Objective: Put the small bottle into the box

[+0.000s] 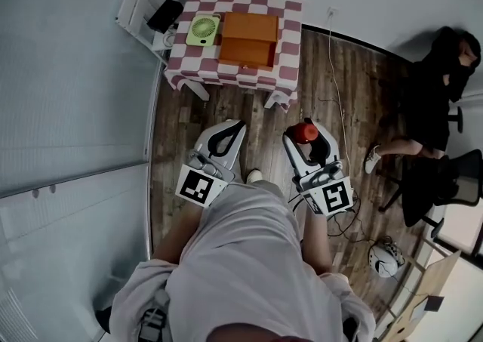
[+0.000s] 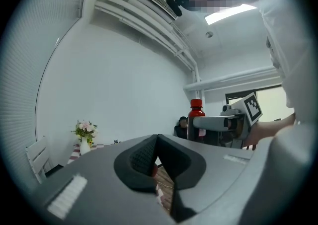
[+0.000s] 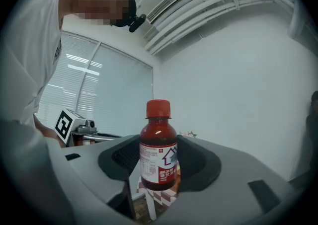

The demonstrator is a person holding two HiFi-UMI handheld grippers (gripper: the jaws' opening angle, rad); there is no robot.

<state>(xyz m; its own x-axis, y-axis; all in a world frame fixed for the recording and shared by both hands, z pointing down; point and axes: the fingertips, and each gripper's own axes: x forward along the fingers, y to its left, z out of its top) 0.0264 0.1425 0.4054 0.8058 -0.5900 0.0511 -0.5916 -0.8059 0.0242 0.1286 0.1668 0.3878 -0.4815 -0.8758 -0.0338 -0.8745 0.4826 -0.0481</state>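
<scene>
Jaws of the right gripper (image 1: 306, 139) clamp the small bottle (image 3: 159, 152) by its body, red cap on top, above the wooden floor (image 1: 219, 106). The bottle is well apart from the orange box (image 1: 249, 38) on the checkered surface (image 1: 290, 61) ahead. The left gripper (image 2: 156, 157) alongside has its jaws pressed together, holding nothing.

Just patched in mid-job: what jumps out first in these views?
A red-capped small bottle stands upright, clamped in the right gripper. Ahead, the orange box lies on a checkered table, beside a green fan. The left gripper has its jaws together, holding nothing.
</scene>
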